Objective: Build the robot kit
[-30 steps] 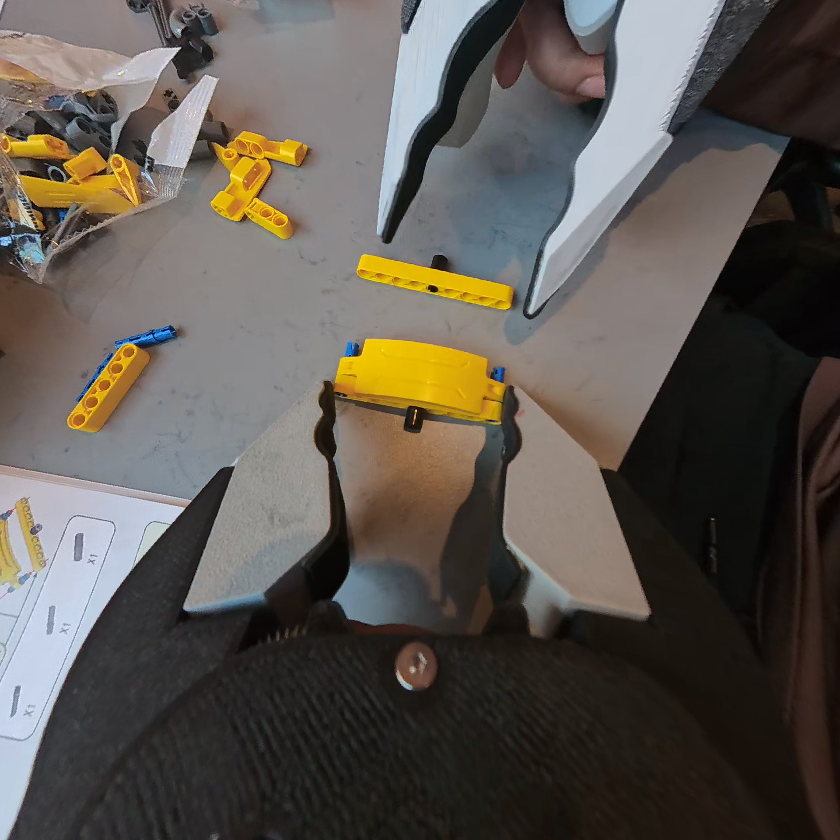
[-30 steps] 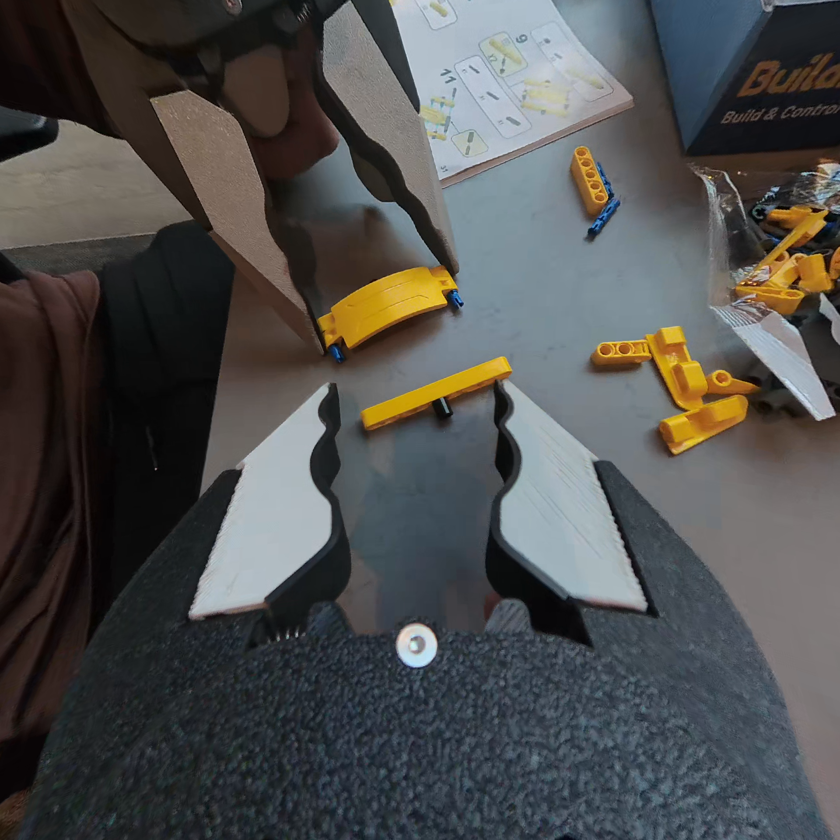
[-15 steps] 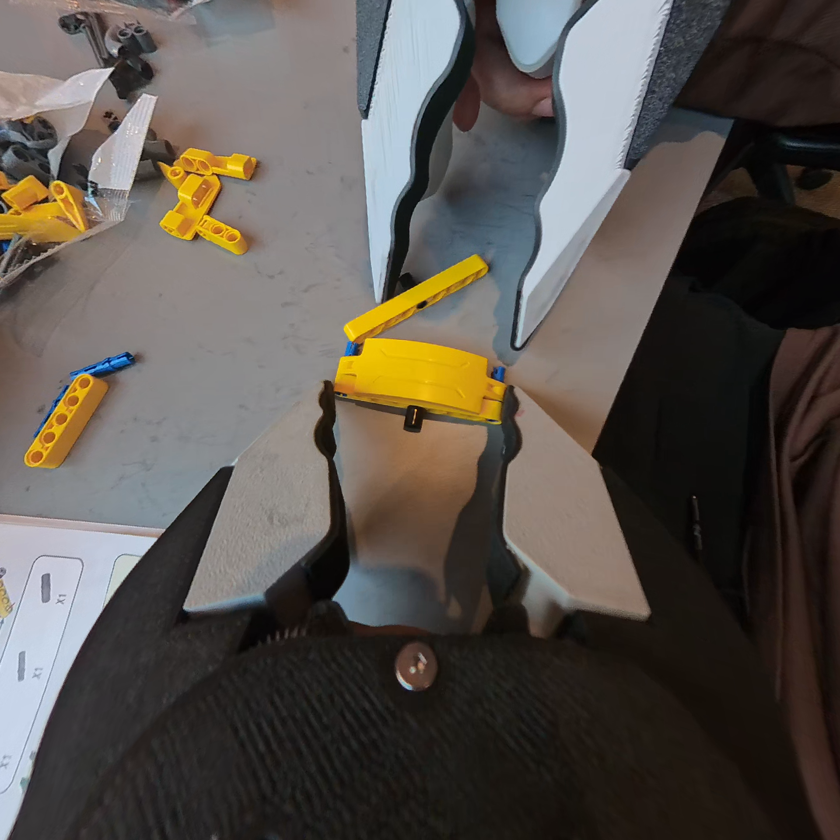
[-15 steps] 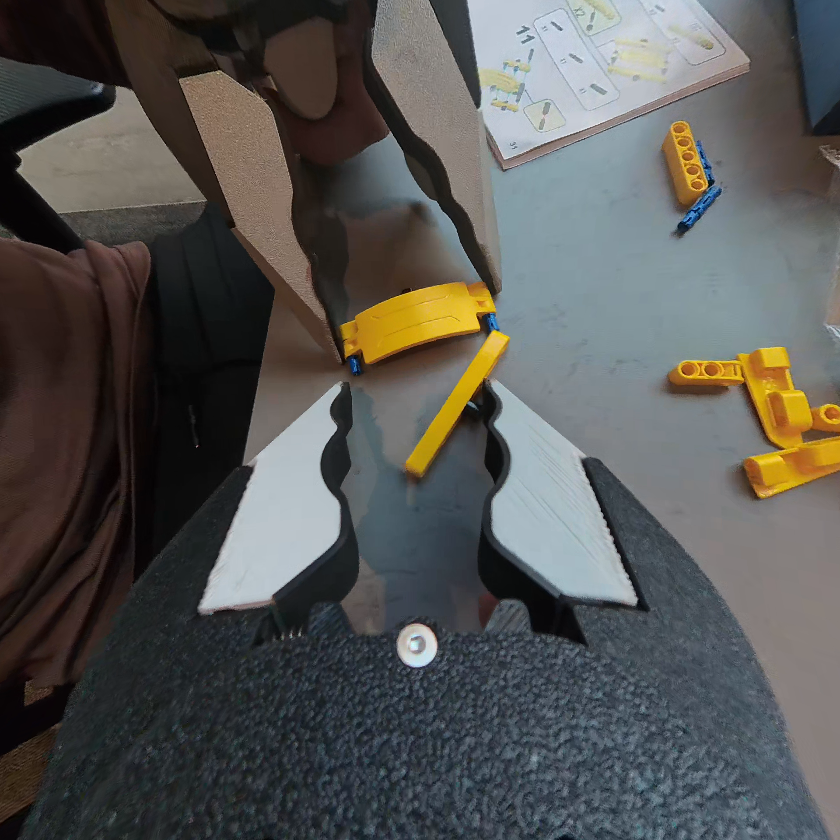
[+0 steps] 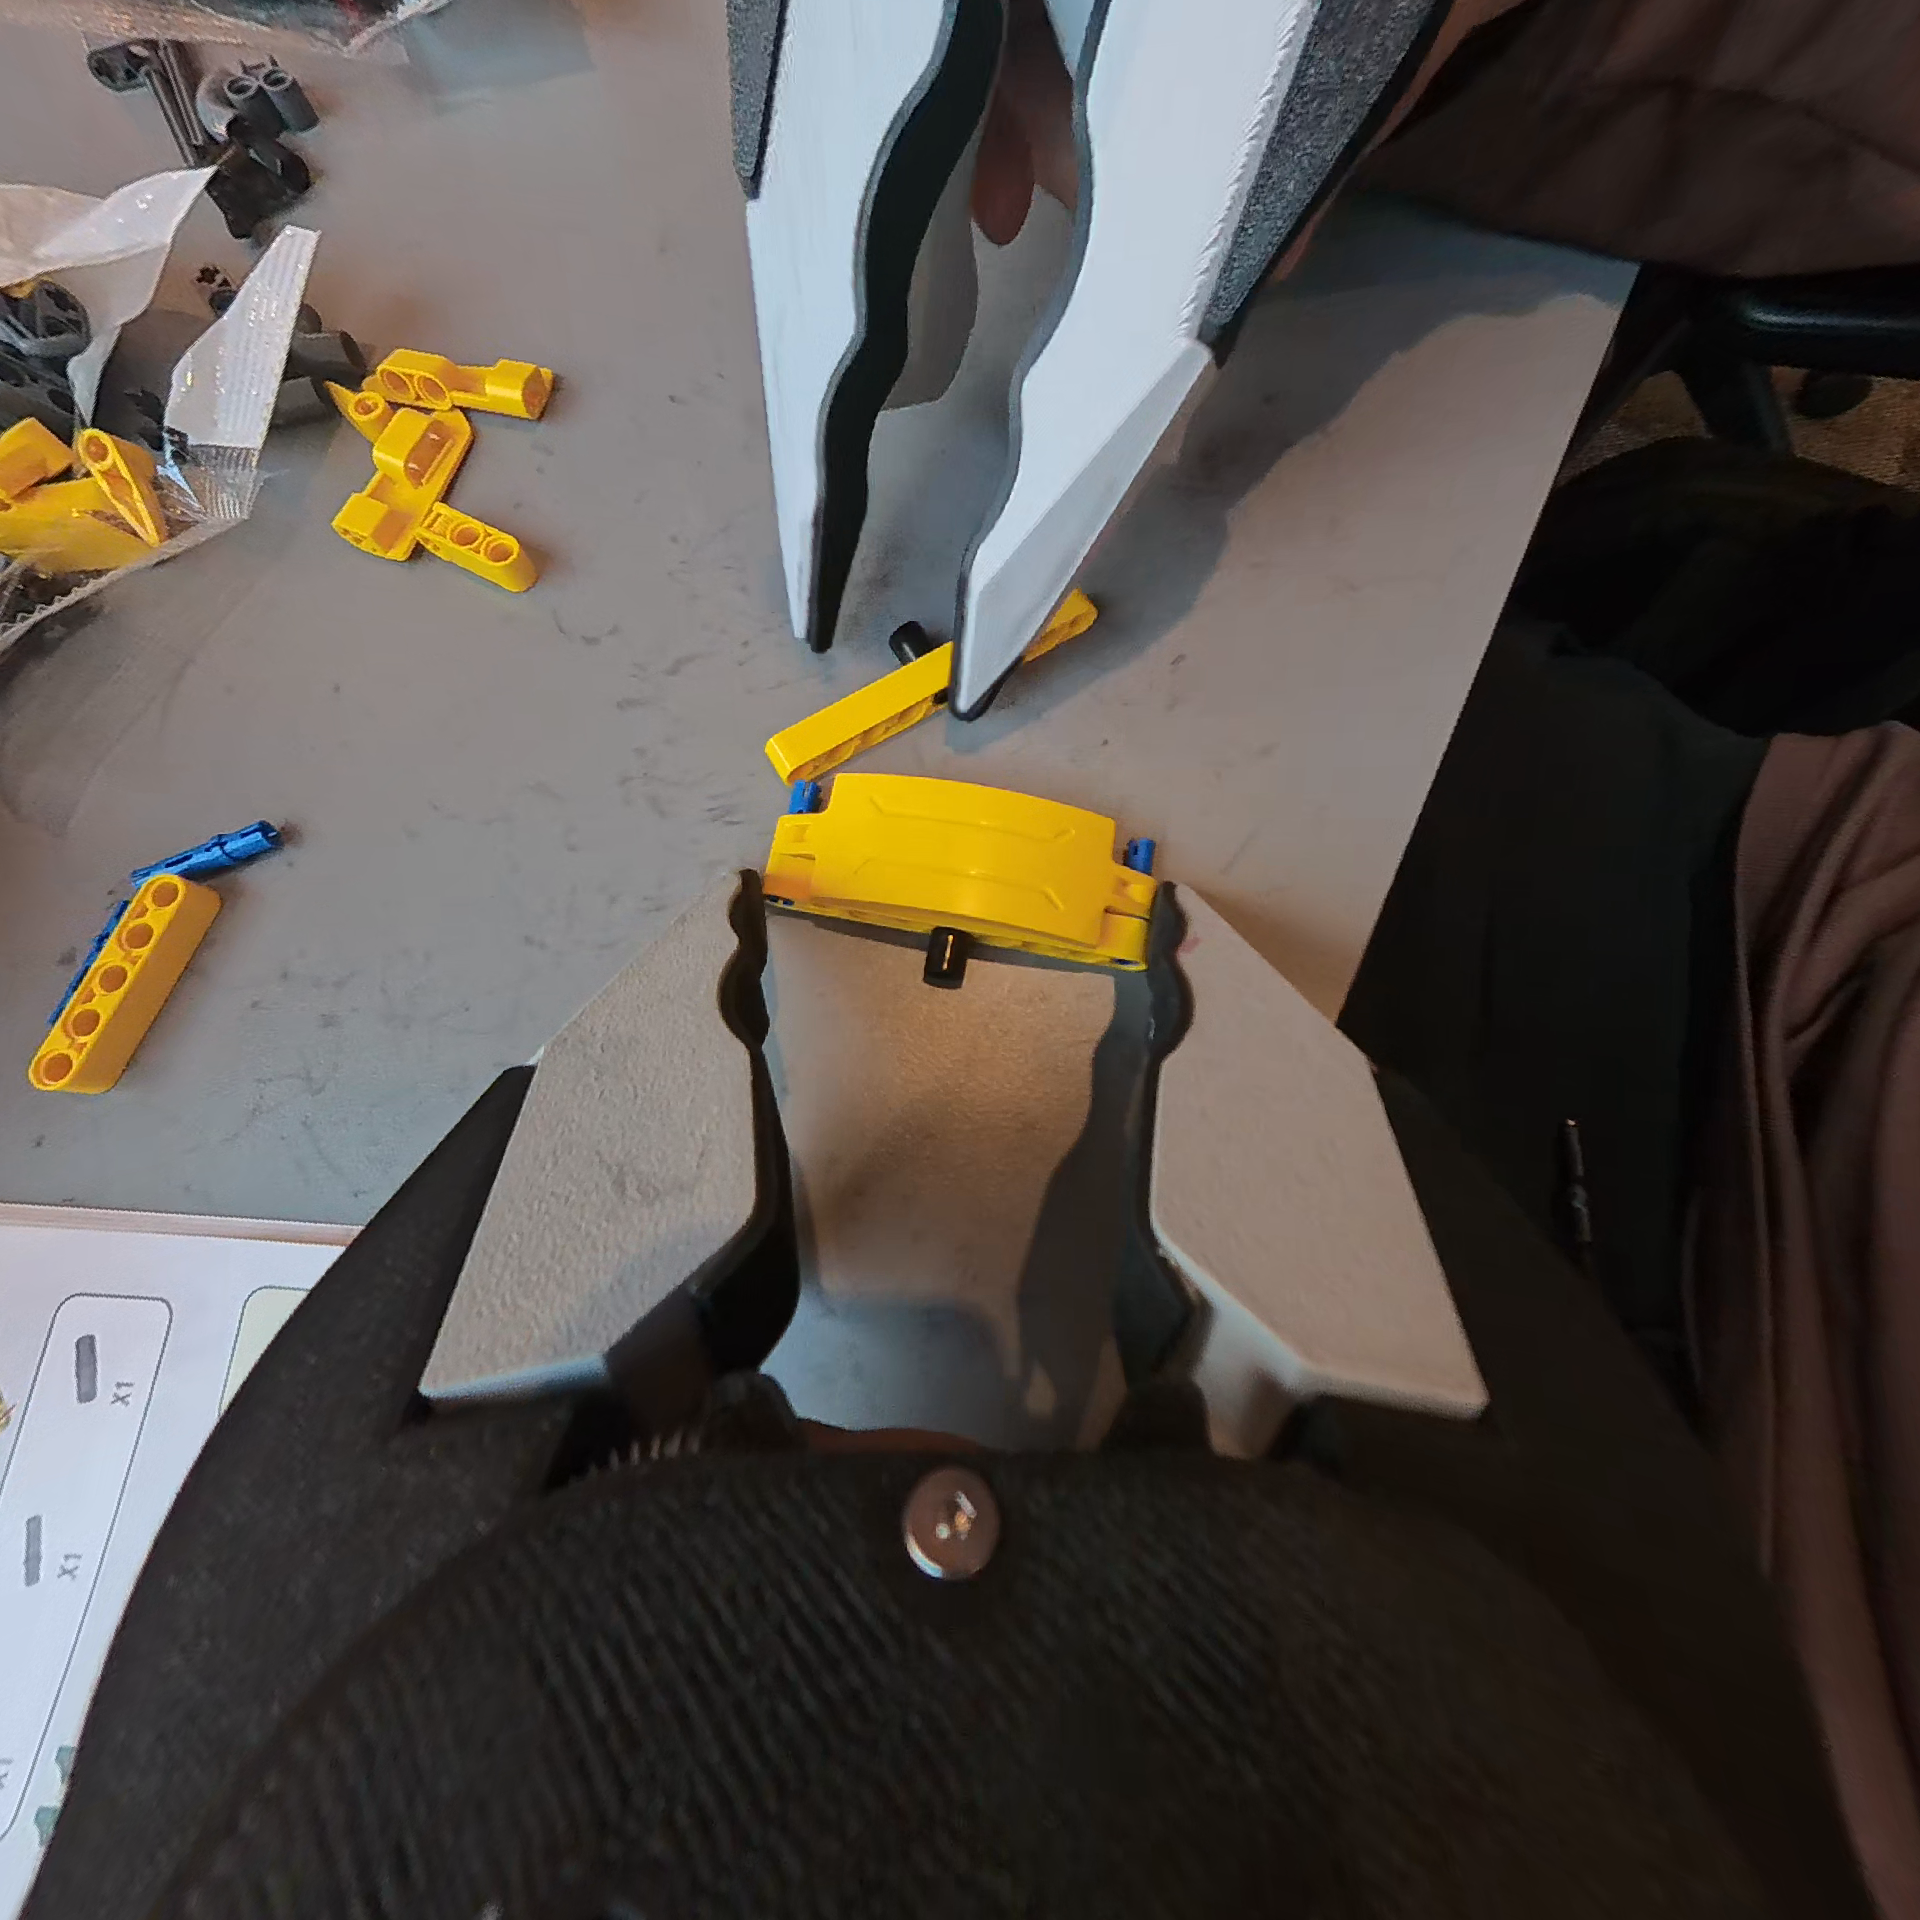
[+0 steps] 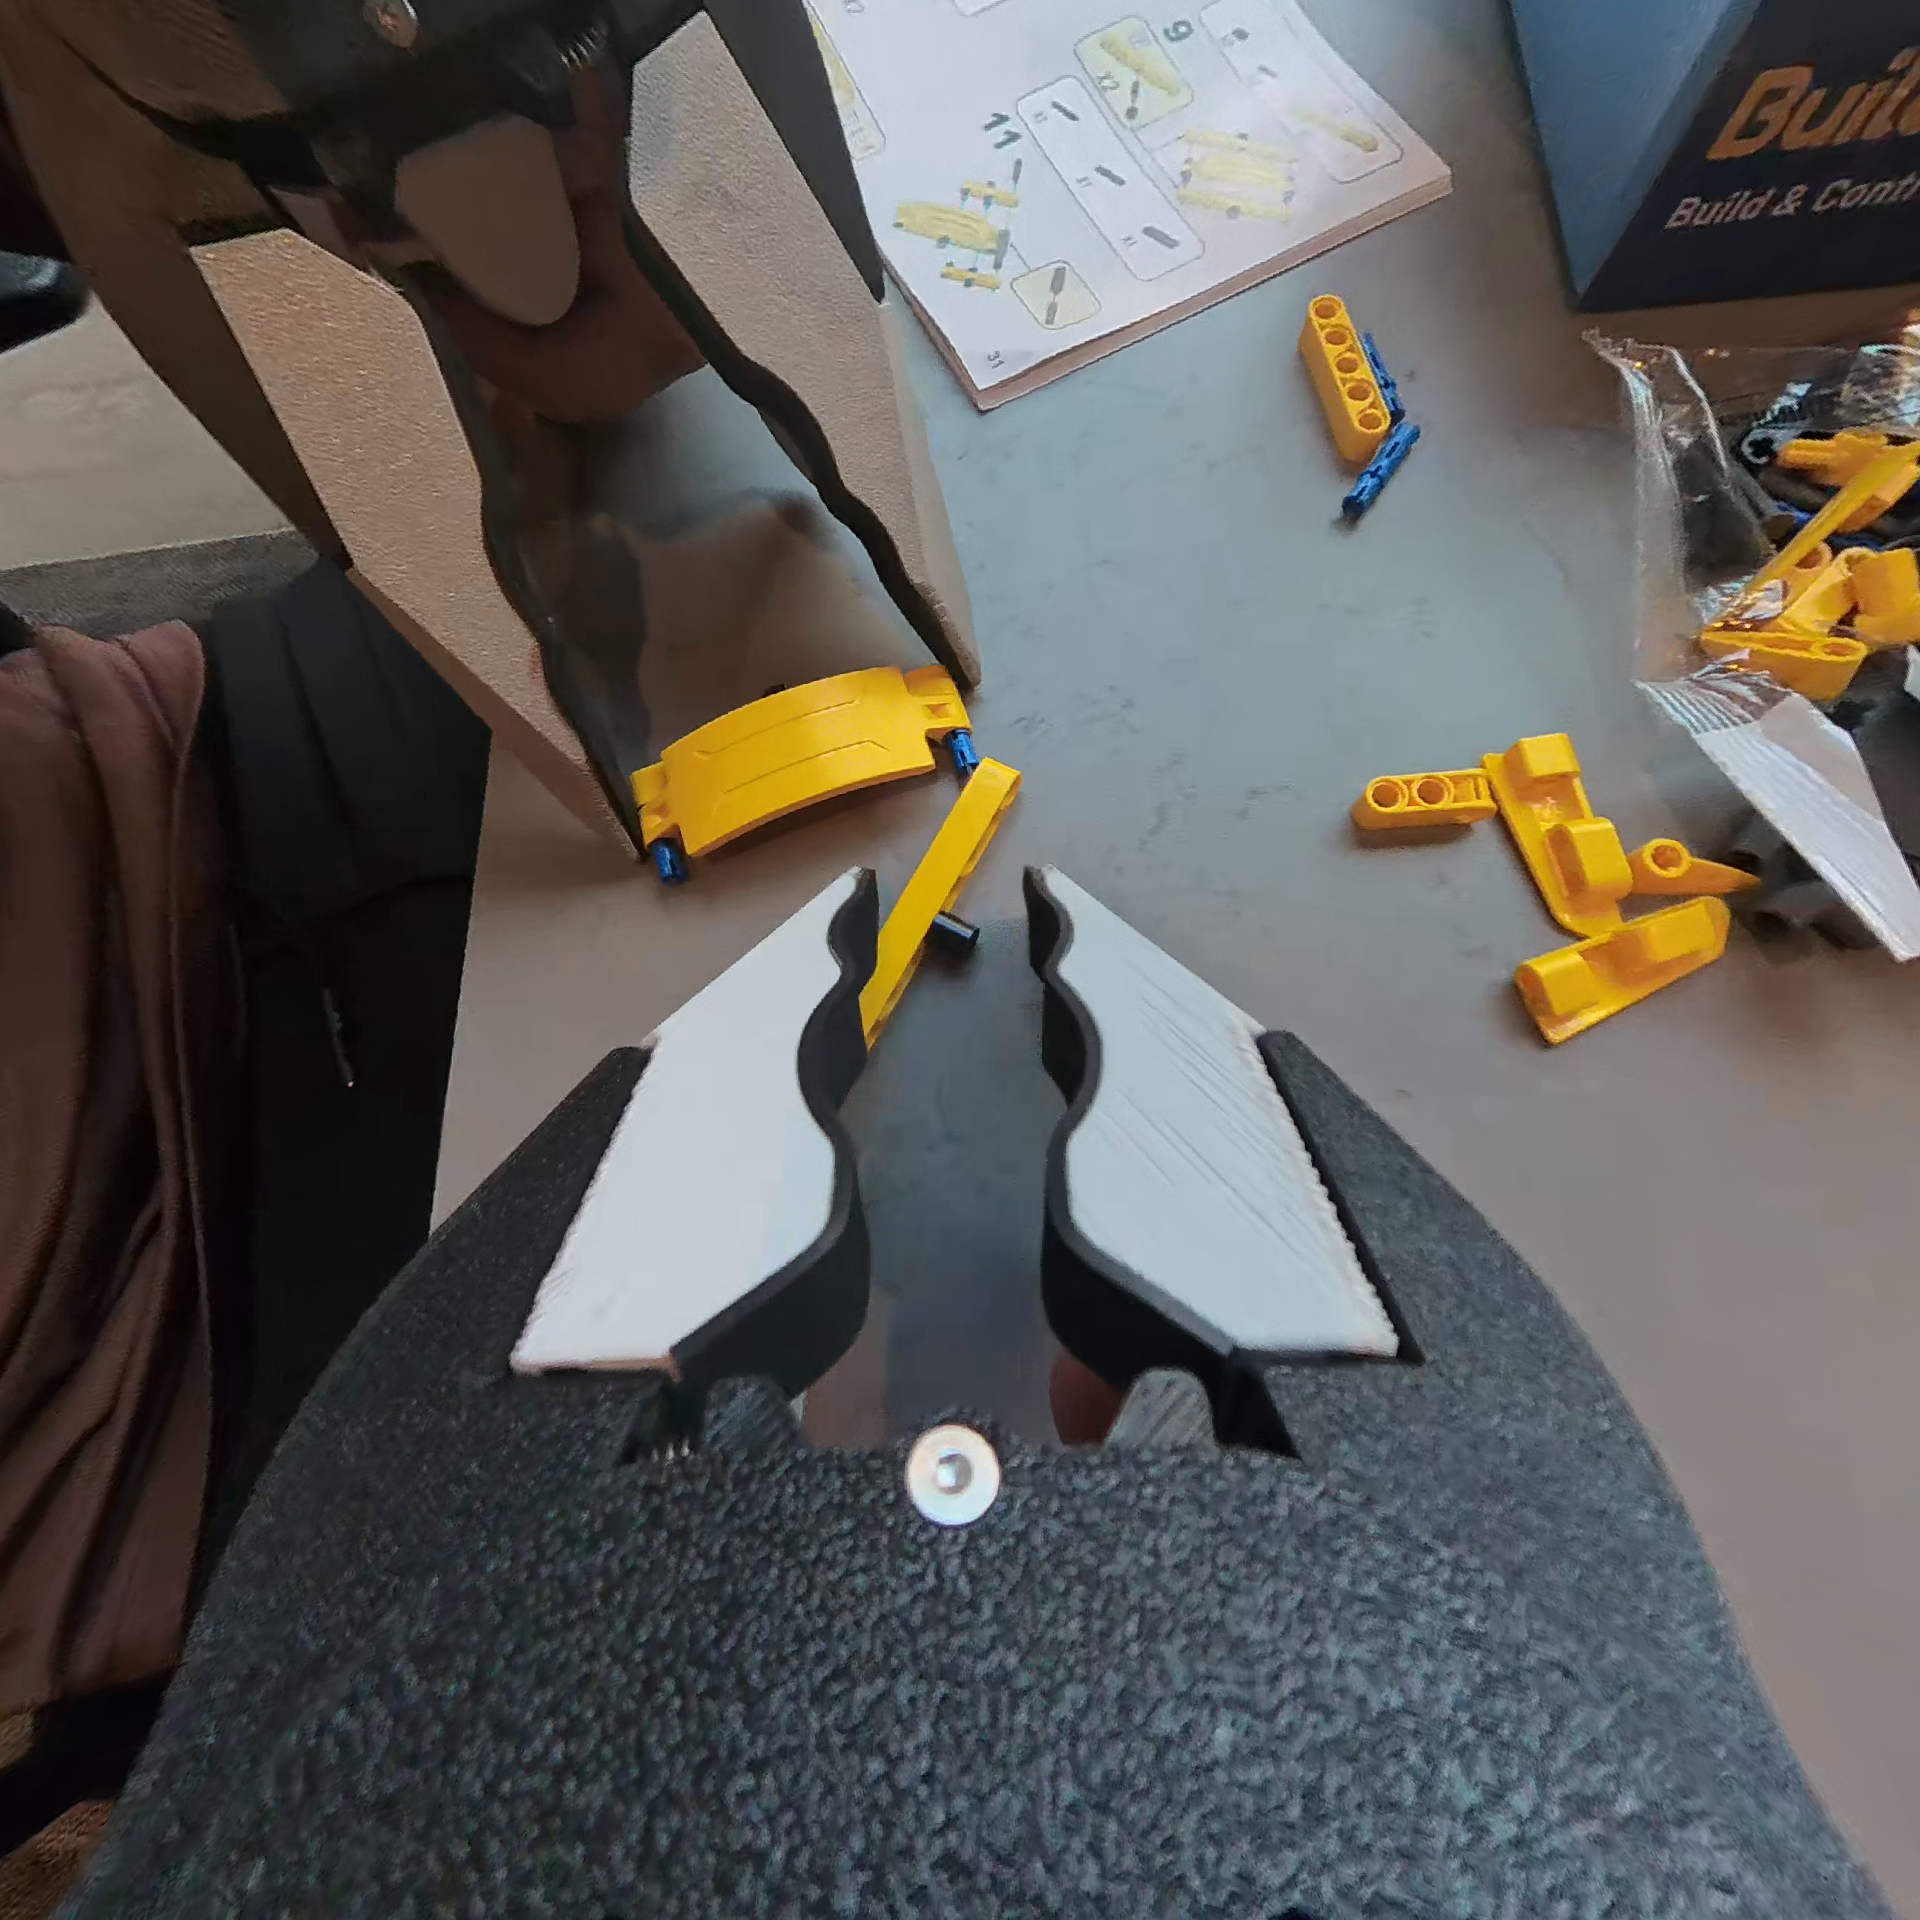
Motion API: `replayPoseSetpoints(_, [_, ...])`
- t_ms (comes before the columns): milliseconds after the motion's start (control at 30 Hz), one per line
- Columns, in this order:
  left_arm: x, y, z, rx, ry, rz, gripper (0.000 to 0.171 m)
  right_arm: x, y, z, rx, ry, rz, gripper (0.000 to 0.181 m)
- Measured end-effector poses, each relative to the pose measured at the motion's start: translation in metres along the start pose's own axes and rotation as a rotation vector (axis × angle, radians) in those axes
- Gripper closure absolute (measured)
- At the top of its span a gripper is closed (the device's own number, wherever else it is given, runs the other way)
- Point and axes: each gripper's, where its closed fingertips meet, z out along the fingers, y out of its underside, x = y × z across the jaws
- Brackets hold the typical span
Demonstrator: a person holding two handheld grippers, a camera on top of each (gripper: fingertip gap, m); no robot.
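Left hand-held gripper (image 5: 956, 914): clamped end to end on the curved yellow panel (image 5: 961, 868); a blue pin is seen at each end of the panel and a black pin stub on its near edge. The panel is held low, at or just above the grey worktop (image 5: 468, 727); contact cannot be told.

Right hand-held gripper (image 6: 951, 883): jaws apart, narrowly; nothing is clamped. Its tips are lowered over the long yellow beam (image 6: 940, 883).

Beam position: flat on the worktop, between the right tips, close against the left-hand fingertip (image 6: 857, 914); whether it is touched cannot be told. A black pin (image 6: 954, 928) projects sideways from the beam into the gap.

Beam long axis: roughly forward, along the right fingers, slanting a little rightward at its far end. That far end lies just beside the blue pin at the panel's right-hand end, as viewed from the right wrist.

Nearer hand: the right; the left is occupied.

Surroundings: loose yellow pieces (image 6: 1558, 862) lie well right of the right hand-held gripper; a short yellow beam with a blue pin (image 6: 1351, 395) lies farther ahead, with an instruction booklet (image 6: 1122, 156) and a dark blue box (image 6: 1714, 156) beyond. A clear bag of parts (image 6: 1787, 623) lies far right.
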Motion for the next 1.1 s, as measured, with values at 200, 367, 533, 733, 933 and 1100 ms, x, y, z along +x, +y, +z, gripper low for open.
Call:
replayPoseSetpoints(200, [-0.002, -0.001, 0.002, 0.000, -0.020, -0.014, 0.099, 0.003, 0.001, 0.005, -0.025, 0.001, 0.061, 0.162])
replayPoseSetpoints(367, [-0.002, -0.003, 0.003, 0.000, -0.025, -0.017, 0.099, 0.002, -0.001, 0.008, -0.026, -0.002, 0.087, 0.170])
replayPoseSetpoints(533, [-0.003, -0.003, 0.003, 0.000, -0.029, -0.018, 0.099, -0.003, -0.001, 0.008, -0.022, -0.043, 0.122, 0.168])
replayPoseSetpoints(733, [-0.003, -0.002, 0.002, 0.000, -0.031, -0.024, 0.099, -0.010, -0.003, 0.010, -0.019, -0.094, 0.143, 0.165])
replayPoseSetpoints(933, [-0.002, -0.003, 0.002, 0.001, -0.022, -0.025, 0.099, -0.015, -0.016, -0.002, 0.082, -0.158, 0.162, 0.159])
replayPoseSetpoints(1100, [-0.002, -0.003, 0.002, 0.002, -0.016, -0.026, 0.100, -0.004, -0.013, -0.001, 0.072, -0.130, 0.210, 0.159])
